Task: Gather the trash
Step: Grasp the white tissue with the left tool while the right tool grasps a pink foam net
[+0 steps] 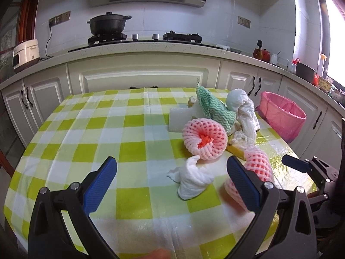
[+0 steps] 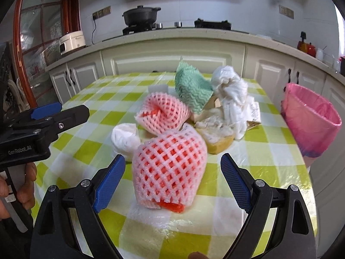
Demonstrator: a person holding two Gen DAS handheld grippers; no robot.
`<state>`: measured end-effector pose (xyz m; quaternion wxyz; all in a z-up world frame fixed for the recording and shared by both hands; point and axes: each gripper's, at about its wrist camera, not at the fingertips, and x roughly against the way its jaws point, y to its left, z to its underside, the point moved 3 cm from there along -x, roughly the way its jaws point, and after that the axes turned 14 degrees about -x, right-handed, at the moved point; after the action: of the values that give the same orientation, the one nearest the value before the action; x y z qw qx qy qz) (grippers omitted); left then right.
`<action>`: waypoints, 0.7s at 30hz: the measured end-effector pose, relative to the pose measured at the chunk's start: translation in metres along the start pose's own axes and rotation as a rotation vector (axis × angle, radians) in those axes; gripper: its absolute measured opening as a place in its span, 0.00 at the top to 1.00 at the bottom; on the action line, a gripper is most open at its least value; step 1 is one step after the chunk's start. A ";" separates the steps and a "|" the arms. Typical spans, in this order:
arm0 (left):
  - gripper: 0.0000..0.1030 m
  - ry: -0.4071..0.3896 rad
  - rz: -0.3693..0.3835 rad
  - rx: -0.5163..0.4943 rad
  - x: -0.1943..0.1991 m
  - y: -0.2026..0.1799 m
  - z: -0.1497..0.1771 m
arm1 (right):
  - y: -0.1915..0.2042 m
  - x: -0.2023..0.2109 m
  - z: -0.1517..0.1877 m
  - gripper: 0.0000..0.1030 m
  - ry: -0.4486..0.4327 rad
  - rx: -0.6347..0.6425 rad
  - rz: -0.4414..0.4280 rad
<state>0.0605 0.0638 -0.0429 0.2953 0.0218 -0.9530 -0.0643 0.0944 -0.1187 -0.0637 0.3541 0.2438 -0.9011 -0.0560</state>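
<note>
The right hand-held gripper (image 2: 172, 181) stands wide open with the near foam net (image 2: 169, 168) sitting between its pads but touching neither; it holds nothing. The left hand-held gripper (image 1: 172, 181) is also spread wide and empty, with the crumpled tissue (image 1: 192, 178) lying just ahead of it between the fingers.

The rest of the trash is heaped at about 1 o'clock from the left gripper: a second foam net (image 1: 204, 138), a green cloth (image 1: 212, 105), a white bag (image 1: 242, 105) and a piece of peel (image 2: 217, 139), all on the checked counter (image 1: 86, 133). The pink-lined bin (image 2: 310, 118) stands beyond the counter's edge at 2 o'clock from the right gripper.

The likely trouble is the net itself: it is soft and springy, so a close taken too near its tip could squeeze it out forward into the heap. An orange piece shows at its near end (image 2: 171, 207) and may drop out on lifting. The two grippers sit close together, so a swing toward the bin could knock the left one or drag the tissue. The cloth on the counter looks slick, so things may slide
</note>
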 end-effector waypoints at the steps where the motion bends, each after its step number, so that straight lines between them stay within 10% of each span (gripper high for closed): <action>1: 0.04 0.008 0.006 0.006 -0.003 0.002 0.002 | 0.001 -0.004 0.001 0.18 0.010 -0.001 0.003; 7: 0.05 0.043 0.040 0.024 -0.017 0.004 0.009 | -0.005 -0.021 0.002 0.33 0.069 -0.010 0.006; 21: 0.55 0.187 0.165 0.037 -0.068 -0.021 0.018 | -0.015 -0.018 0.001 0.66 0.077 -0.007 -0.015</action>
<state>0.1066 0.0499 -0.0982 0.3869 -0.0453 -0.9208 -0.0197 0.1110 -0.1230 -0.0792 0.3891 0.2515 -0.8846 -0.0525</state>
